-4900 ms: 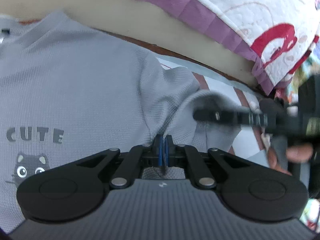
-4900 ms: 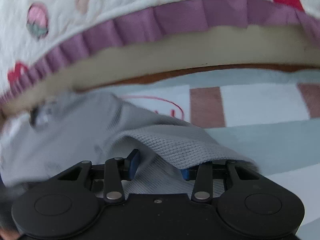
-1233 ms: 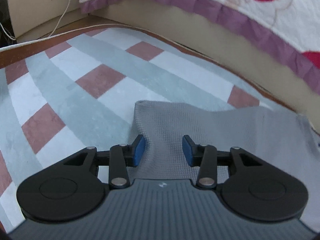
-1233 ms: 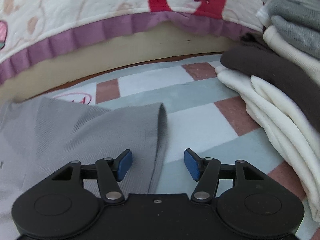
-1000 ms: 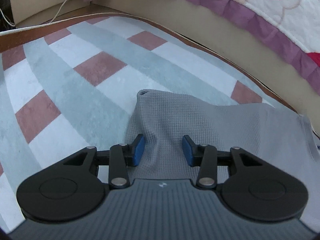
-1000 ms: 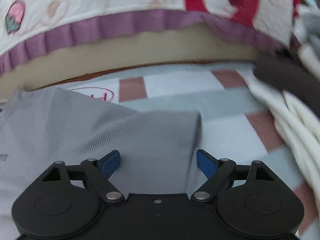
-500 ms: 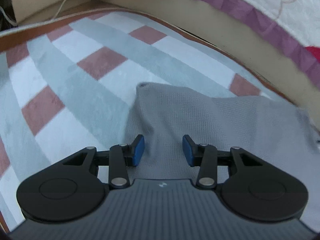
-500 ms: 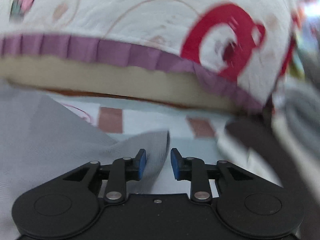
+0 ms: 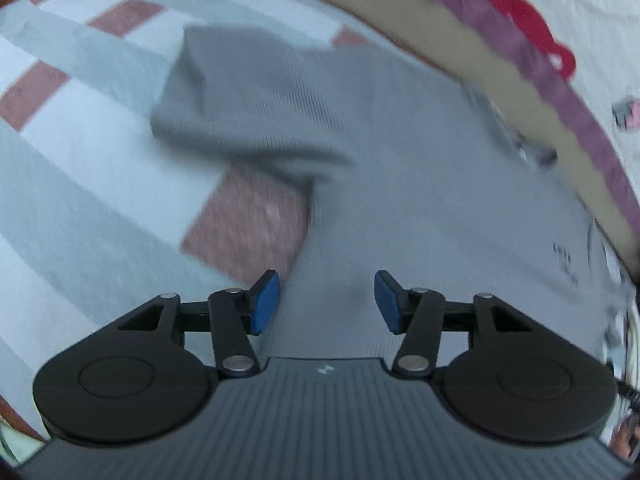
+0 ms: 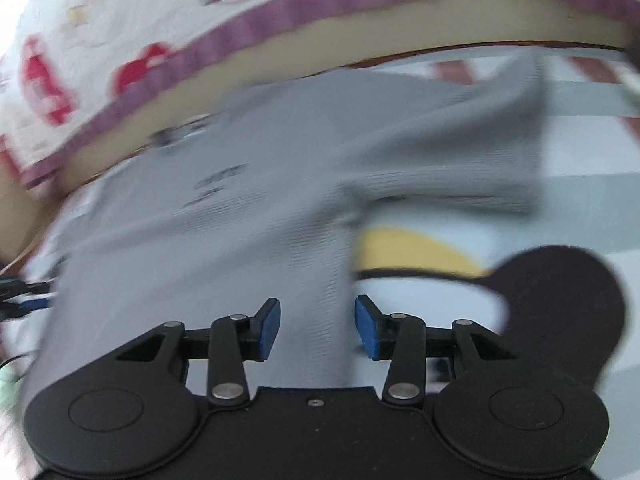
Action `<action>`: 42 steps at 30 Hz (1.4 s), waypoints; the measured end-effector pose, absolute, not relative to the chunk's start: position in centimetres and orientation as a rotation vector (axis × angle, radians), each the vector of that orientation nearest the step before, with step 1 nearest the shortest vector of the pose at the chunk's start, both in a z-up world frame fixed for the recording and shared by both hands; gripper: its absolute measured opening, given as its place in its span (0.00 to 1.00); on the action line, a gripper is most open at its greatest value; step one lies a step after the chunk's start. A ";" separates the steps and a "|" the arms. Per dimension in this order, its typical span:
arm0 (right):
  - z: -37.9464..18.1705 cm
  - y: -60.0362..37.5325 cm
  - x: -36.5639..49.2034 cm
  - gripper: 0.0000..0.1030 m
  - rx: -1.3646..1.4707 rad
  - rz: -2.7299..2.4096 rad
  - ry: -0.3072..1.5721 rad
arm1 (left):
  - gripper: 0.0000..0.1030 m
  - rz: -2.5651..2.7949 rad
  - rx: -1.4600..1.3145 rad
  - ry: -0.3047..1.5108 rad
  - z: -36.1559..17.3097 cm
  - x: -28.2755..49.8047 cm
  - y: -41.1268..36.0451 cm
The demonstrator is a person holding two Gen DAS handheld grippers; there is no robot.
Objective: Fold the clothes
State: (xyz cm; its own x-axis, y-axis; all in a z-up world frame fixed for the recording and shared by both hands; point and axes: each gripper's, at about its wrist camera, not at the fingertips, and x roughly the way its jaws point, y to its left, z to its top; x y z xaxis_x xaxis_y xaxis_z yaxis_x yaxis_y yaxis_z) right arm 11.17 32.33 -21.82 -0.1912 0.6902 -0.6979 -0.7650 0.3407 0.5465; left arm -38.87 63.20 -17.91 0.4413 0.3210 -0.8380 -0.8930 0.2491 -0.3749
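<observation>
One grey waffle-knit shirt (image 9: 420, 184) lies spread flat on the checked rug (image 9: 72, 184), collar end near the bed's purple frill (image 10: 280, 12), both sleeves out sideways. Left gripper (image 9: 327, 307): jaws just widened, apart over the shirt's side edge, gripping nothing. Right gripper (image 10: 317, 329): jaws just widened, apart astride the opposite edge, pads clear.

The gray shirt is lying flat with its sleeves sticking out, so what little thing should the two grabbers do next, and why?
Probably lower both and pinch the gray shirt's side edges. The left gripper and right gripper have just been opening; each hangs open over an edge, pads clear of the cloth. Both sleeves still lie spread on the checked rug, so the sides look unfolded.
</observation>
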 end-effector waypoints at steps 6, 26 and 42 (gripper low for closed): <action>-18.9 31.3 11.8 0.06 0.061 1.354 1.149 | 0.51 0.787 -0.883 0.802 -18.1 -39.5 63.2; -22.3 28.6 12.1 0.06 -0.080 1.202 1.127 | 0.13 0.650 -0.880 0.801 -19.2 -41.7 61.5; -24.2 28.0 13.5 0.34 0.098 1.405 1.388 | 0.27 0.366 -0.863 0.696 -19.5 -41.6 62.9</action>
State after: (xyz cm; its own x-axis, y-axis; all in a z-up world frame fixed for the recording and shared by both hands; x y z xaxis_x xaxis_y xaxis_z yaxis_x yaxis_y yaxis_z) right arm 13.49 28.03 -24.19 -0.3921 0.7010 -0.5957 -0.6042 0.2921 0.7414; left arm -41.62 62.91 -19.51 0.7241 0.0205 -0.6894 -0.5563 0.6083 -0.5662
